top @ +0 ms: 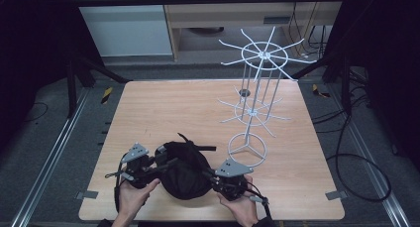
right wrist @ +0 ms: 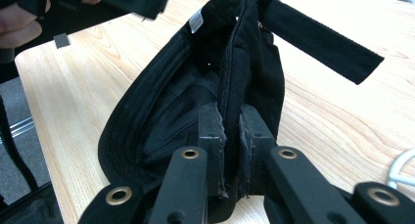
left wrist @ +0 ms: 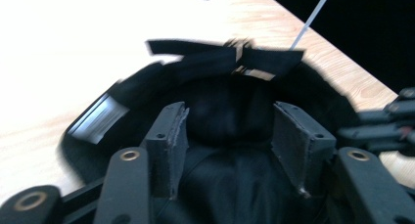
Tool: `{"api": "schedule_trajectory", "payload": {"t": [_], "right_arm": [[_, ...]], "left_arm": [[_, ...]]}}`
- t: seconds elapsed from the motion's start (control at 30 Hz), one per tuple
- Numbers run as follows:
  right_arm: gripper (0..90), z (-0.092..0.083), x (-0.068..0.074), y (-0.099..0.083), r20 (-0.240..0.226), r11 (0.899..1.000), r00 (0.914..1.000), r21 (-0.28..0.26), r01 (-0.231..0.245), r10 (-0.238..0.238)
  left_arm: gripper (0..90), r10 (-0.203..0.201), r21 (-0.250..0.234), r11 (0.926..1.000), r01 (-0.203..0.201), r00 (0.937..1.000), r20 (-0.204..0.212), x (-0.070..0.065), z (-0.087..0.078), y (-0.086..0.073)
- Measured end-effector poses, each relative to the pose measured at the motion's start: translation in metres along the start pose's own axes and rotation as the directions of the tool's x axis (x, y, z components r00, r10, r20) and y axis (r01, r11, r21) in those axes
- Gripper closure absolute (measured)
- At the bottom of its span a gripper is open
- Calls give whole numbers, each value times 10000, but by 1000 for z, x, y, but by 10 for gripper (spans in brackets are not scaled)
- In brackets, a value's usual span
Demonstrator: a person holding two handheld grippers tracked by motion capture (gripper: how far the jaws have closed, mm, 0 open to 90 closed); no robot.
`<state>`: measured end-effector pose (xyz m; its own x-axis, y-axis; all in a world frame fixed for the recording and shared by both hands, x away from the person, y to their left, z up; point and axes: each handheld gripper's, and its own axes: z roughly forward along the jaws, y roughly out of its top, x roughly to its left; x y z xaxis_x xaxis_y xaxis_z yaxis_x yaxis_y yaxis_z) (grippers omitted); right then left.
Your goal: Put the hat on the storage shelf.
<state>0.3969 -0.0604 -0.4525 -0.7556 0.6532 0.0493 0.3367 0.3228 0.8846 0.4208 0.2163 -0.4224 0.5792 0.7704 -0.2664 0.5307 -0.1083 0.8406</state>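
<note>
A black cap (top: 185, 170) lies upside down near the front edge of the wooden table (top: 173, 103), between my two grippers. In the left gripper view my left gripper (left wrist: 230, 136) stands open, its pads (left wrist: 172, 141) apart on either side of the cap's dark crown (left wrist: 225, 111) without pressing on it. The cap's back strap (left wrist: 220, 55) lies beyond. My right gripper (right wrist: 231, 136) is shut on the cap's rim (right wrist: 230, 82), with the fabric edge pinched between its pads. The loose strap (right wrist: 318, 38) sticks out to the right. From above, the left gripper (top: 161, 165) and right gripper (top: 210, 175) flank the cap.
A white wire display stand (top: 257, 88) with two tiers of radiating hooks rises at the table's right back; its ring base (top: 246, 147) sits close to the right gripper. A small dark hole (top: 243, 92) marks the tabletop. Bare wood spreads across the left and back.
</note>
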Motion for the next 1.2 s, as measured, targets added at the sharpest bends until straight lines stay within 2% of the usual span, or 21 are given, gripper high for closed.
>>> {"api": "schedule_trajectory", "payload": {"t": [0.13,0.3,0.4,0.5,0.53,0.6,0.67,0.8,0.87,0.97,1.0,1.1,1.13,1.2], "right_arm": [[822,1,1,0,-29,10000,10000,20,51,-51],[820,2,3,-1,-57,9999,9999,27,134,-133],[819,2,4,0,-81,9998,9998,15,206,-206],[819,2,4,-1,-91,9997,9996,-19,250,-250],[820,2,4,-1,-122,9996,9995,-37,286,-286],[820,2,5,-1,-121,9995,9994,-28,318,-318],[819,3,6,-1,-153,9992,9991,38,401,-400],[803,5,8,-2,-306,9991,9986,10,431,-430],[751,5,7,-1,-602,9994,9976,-113,335,-341],[701,3,7,0,-822,9994,9963,-268,240,-261],[633,1,6,2,-1086,9993,9940,-371,63,-103],[592,-5,5,4,-1312,9986,9914,-525,-61,-9],[553,-12,2,5,-1415,9967,9899,-788,-201,88],[545,-16,0,6,-1519,9951,9882,-924,-341,198]], "left_arm": [[429,42,-110,9999,-39,9995,303,-14,9,11],[382,-20,-121,9999,26,9990,451,-26,23,21],[344,72,-95,9999,-68,9993,361,-33,35,24],[335,71,220,9997,-74,9999,123,-36,46,24],[333,81,476,9988,-80,10000,-14,-38,53,21],[335,30,547,9985,-32,10000,31,-38,55,20],[382,29,585,9983,-30,10000,16,-39,56,18],[561,98,655,9978,-96,9999,-32,-40,54,17],[657,15,611,9981,-17,10000,42,-39,53,17],[708,19,619,9981,-27,9999,138,-37,51,17],[734,2,552,9985,-12,9999,166,-36,49,17],[745,10,431,9991,-20,9997,237,-35,45,17],[751,-3,345,9994,-6,9996,277,-34,43,18],[755,16,200,9998,-23,9995,317,-34,38,20]]}}
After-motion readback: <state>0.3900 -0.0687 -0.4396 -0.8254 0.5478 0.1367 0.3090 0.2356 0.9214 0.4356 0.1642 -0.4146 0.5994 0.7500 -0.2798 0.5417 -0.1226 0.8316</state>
